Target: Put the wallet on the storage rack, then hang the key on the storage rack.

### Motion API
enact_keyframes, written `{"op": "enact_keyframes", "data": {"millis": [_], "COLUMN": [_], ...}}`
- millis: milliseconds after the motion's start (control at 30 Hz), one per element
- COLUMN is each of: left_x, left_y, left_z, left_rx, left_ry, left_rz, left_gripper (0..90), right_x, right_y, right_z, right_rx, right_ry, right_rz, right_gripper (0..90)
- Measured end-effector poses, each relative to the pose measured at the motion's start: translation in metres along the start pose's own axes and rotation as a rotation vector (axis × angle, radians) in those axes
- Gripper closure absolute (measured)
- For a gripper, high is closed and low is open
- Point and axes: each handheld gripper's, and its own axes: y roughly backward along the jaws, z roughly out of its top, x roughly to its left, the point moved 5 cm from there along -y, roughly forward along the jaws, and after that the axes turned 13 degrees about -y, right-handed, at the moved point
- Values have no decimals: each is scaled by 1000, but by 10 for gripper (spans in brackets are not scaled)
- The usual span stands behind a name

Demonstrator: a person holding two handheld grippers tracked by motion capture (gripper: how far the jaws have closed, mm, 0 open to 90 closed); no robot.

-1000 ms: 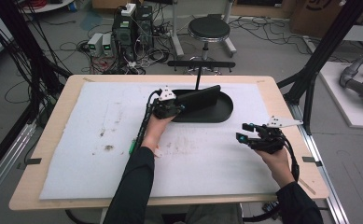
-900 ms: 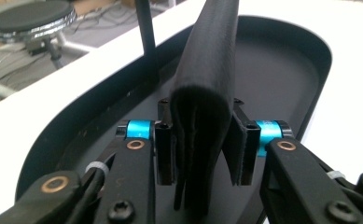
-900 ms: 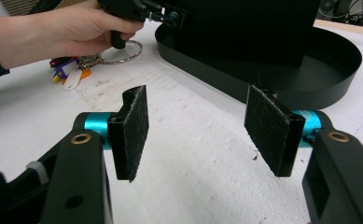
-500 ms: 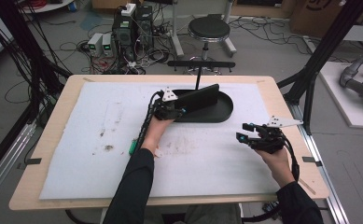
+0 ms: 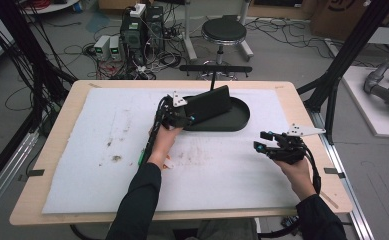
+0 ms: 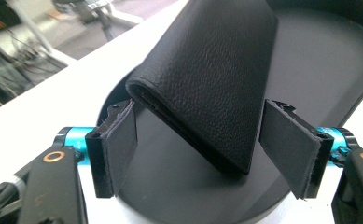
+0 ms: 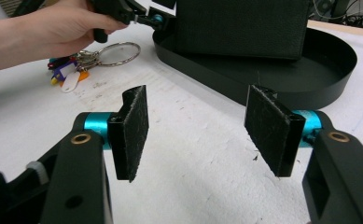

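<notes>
A black leather wallet [image 5: 209, 102] stands tilted on its edge in a black oval tray [image 5: 239, 120] at the table's far middle. My left gripper [image 5: 188, 118] is at the wallet's left end and is open. In the left gripper view the wallet [image 6: 212, 79] has its near end between the wide-spread pads of the left gripper [image 6: 200, 140], its corner against the left pad, its lower edge on the tray [image 6: 319, 60]. My right gripper [image 5: 263, 141] hovers open over the mat at the right. In the right gripper view that gripper [image 7: 195, 126] holds nothing and faces the wallet [image 7: 240, 28] and tray [image 7: 328, 79].
A key ring with coloured tags [image 7: 100, 56] lies on the white mat beside the left hand [image 5: 164, 142]. A small green object [image 5: 141, 157] lies by the left wrist. Stained patches mark the mat [image 5: 114, 157]. A stool [image 5: 223, 31] and cables stand beyond the table.
</notes>
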Motion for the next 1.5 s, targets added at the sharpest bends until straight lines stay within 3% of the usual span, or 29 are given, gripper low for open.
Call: {"op": "enact_keyframes", "data": {"millis": [200,567,733,967,1200,1433,1500], "left_x": [2,1,-2,-6,3,6,8], "left_y": [28,111,144,178,188,181,182], "left_z": [0,-18,-35,-60,-67,-73,-76], "left_rx": [-50,-157,-195,-194,-208,-162,-157], "left_ry": [20,109,198,206,227,215,228], "left_rz": [24,80,28,31,21,20,21], "left_gripper": [281,290,341,302,243,243,243], "right_x": [0,-3,-3,-2,-3,-5,-5], "right_y": [0,0,3,9,10,11,11], "right_z": [0,1,2,4,4,3,3], "right_rx": [-4,-14,-21,-48,-51,-51,-50], "right_ry": [-2,-7,-16,-22,-35,-37,-37], "right_rz": [-5,-23,-36,-61,-82,-86,-88], "right_gripper": [402,393,387,385,378,374,373]}}
